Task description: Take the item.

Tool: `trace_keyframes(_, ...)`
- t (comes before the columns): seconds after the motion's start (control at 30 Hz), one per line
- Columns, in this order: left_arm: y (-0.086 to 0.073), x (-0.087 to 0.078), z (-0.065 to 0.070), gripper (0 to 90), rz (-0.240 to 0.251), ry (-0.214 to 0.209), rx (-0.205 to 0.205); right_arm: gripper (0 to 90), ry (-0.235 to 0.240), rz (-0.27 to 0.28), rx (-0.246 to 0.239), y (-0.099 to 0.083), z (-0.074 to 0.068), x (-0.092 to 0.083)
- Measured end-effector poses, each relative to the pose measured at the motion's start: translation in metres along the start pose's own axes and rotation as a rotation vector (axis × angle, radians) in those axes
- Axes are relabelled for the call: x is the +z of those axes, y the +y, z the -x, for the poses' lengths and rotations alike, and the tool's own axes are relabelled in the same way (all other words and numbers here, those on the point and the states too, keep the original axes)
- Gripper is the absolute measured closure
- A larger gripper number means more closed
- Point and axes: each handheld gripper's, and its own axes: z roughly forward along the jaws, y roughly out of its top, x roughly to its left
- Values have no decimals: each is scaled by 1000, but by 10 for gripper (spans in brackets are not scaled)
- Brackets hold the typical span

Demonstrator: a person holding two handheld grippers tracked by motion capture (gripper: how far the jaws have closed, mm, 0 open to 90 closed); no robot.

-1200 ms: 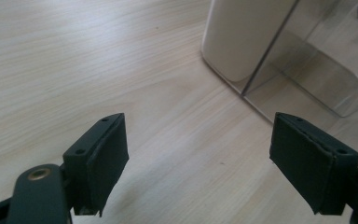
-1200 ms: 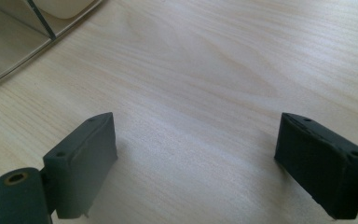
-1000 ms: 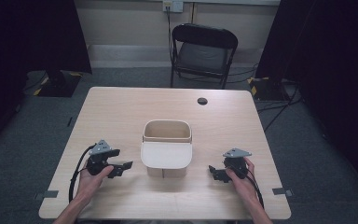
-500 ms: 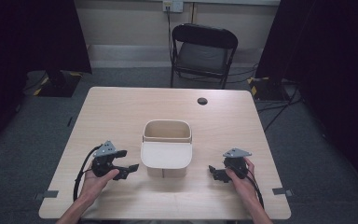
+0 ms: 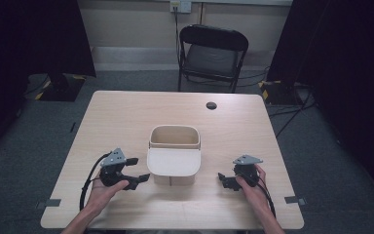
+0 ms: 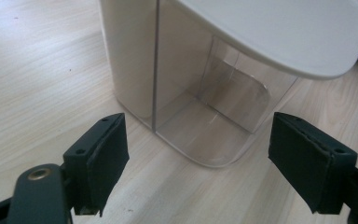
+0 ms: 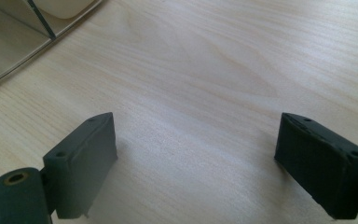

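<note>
From the high view, a beige lidded container (image 5: 174,156) stands at the middle of the tabletop (image 5: 126,117), its flap-like lid (image 5: 173,162) folded down over the near side and the top open. The left hand-held gripper (image 5: 135,171) sits just beside the container's left wall, jaws apart and pointing at it. The right hand-held gripper (image 5: 226,180) rests near the right side, a clear gap between them. A small dark disc (image 5: 211,105) lies well apart toward the far edge, and a folding chair (image 5: 213,53) stands beyond the table.

Over to the left gripper view: the jaws stand wide open, holding nothing, with the container (image 6: 191,93) dead ahead between them. Its lower body looks translucent and empty, and the lid (image 6: 284,32) overhangs the upper right.

Now the right gripper view: jaws spread wide again, nothing between them but bare tabletop (image 7: 205,70); the container's corner (image 7: 14,32) peeks in at upper left.

The risk from here: that container looks light and empty, so a one-sided nudge from the left jaws would likely slide or tip it. The overhanging lid could also catch a jaw coming in high.
</note>
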Motion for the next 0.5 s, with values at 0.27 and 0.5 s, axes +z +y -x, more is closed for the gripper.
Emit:
trace_keyframes(0.27, 4, 3, 6, 197, 2, -14, 14, 118, 0, 0, 0, 0, 0, 0)
trace_keyframes(0.5, 6, 3, 10, 224, 19, -26, 28, 118, 0, 0, -1, 0, 0, 0)
